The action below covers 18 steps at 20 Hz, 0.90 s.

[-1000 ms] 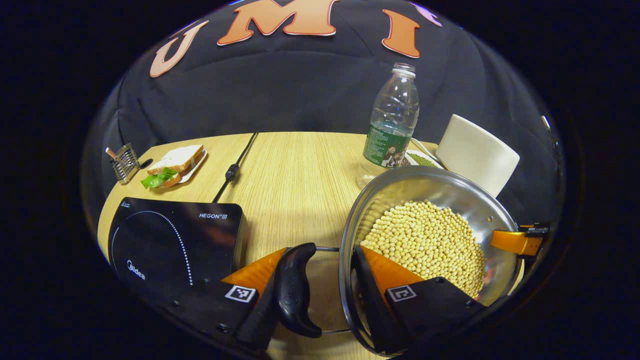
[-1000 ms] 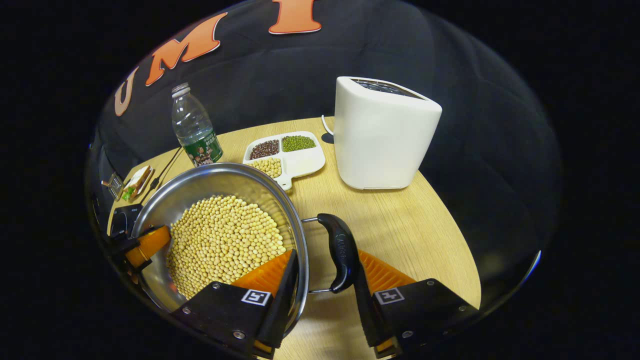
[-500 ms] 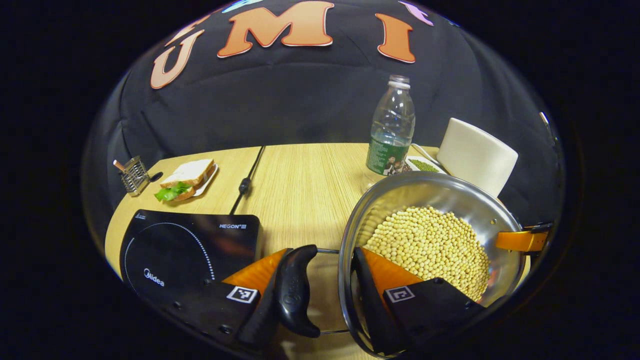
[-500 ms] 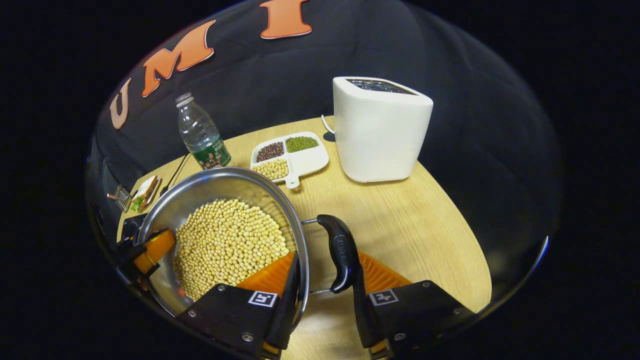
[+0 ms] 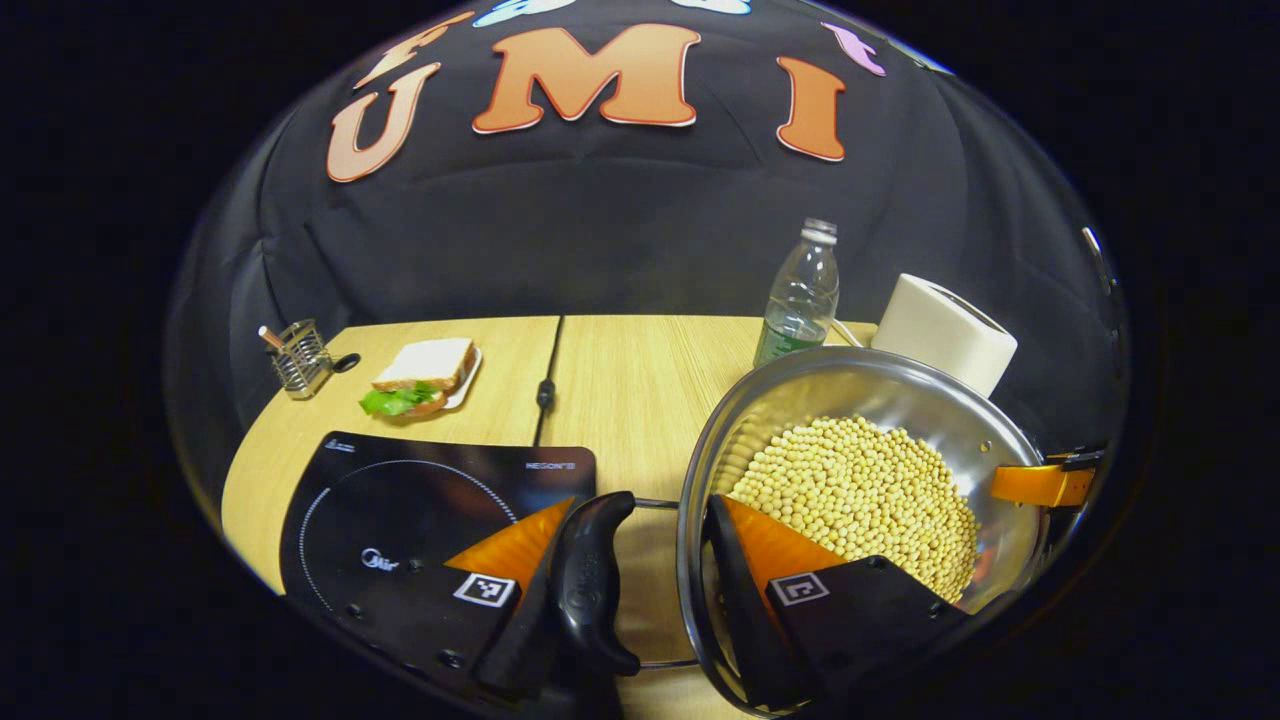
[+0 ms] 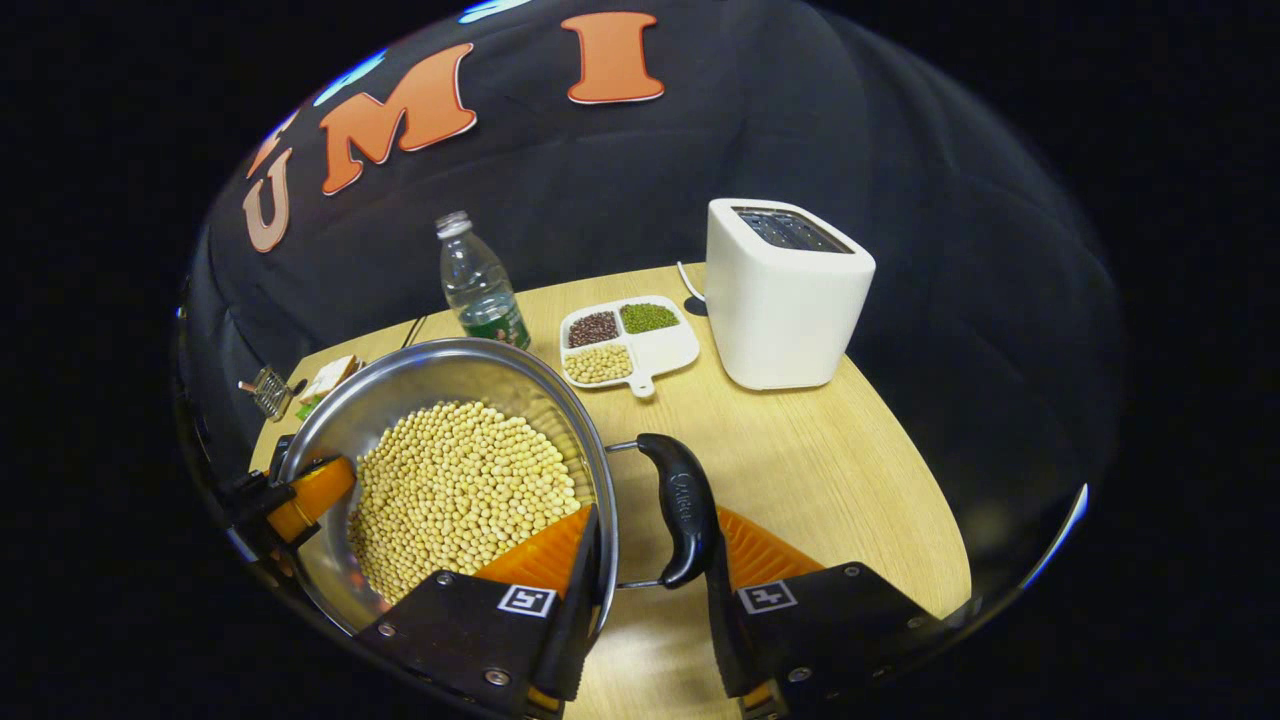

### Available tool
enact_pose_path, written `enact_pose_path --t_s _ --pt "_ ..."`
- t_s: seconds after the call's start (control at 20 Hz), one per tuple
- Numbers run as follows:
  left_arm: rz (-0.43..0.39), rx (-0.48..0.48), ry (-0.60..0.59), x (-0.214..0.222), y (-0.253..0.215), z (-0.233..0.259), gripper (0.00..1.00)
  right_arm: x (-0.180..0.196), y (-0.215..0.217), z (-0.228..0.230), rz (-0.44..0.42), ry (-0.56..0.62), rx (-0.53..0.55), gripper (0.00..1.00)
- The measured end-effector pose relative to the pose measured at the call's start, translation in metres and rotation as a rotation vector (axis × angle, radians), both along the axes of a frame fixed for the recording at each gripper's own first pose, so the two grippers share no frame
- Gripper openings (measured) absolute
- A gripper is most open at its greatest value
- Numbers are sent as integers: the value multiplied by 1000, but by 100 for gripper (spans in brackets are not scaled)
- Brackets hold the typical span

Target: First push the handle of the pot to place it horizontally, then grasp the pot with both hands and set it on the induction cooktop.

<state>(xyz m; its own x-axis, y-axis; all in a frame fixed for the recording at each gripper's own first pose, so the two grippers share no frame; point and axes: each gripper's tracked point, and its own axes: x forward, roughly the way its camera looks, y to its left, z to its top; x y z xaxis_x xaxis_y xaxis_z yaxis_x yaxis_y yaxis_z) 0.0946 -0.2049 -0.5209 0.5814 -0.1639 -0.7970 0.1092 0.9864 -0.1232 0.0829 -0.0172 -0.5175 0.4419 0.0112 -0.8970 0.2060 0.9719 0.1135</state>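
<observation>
1. Stainless pot [image 5: 900, 390], well filled with loose soybeans [image 5: 860, 490], gripped from both sides over the near right part of the wooden table [image 5: 620, 380], just to the right of the induction cooktop [image 5: 400, 490]. Seems to hang a little above the wood, but hard to confirm from these views.
2. Left gripper [image 5: 640, 505] closed narrow: outer finger against the black side handle [image 5: 590, 580], inner finger against the inside wall of the pot, with the rim between them.
3. Right gripper [image 6: 655, 510] closed in the same way on the opposite handle [image 6: 680, 510], one finger outside the handle and one inside the pot, next to the beans.
4. Probably heavy, because of so many beans. Rigid steel, so no bending under the grip. Polished wall likely slippery, so better to trust the handles and the rim than the bare metal.
5. Best taken at both handles together and kept level. A tilt may send the beans rolling to one side and over the rim.
6. Cooktop surface smooth and dark, perhaps glass, so worth a soft landing at its ring. Water bottle [image 5: 800, 300] and white toaster [image 6: 785, 300] far behind, out of the way.
</observation>
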Motion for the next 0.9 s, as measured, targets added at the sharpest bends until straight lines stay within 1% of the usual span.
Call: enact_pose_path --t_s 0.25,0.3,0.35,0.5,0.55,0.6,0.65,0.75,0.8,0.85,0.9 --pt "27 13 -10 -9 47 27 78 3 31 27 38 -34 8 52" --pt "31 21 -15 -11 52 35 76 2 41 32 47 -36 13 52" --pt "38 27 -19 -12 62 40 78 2 49 36 54 -40 20 52" --pt "53 45 -20 -16 88 48 78 4 74 48 81 -50 34 52" --pt "57 52 -22 -18 97 52 78 5 81 50 86 -54 39 47" --pt "66 55 -25 -21 102 53 76 6 89 53 94 -57 43 47" --pt "75 58 -25 -23 109 55 78 6 96 55 100 -59 48 52" --pt "90 62 -20 -28 122 59 77 8 107 60 117 -62 50 52" --pt "100 62 -18 -31 130 60 78 7 112 64 127 -67 50 47" --pt "109 62 -18 -32 140 59 77 8 119 68 133 -70 53 52" --pt "120 63 -18 -33 152 65 75 8 127 70 142 -75 54 52"
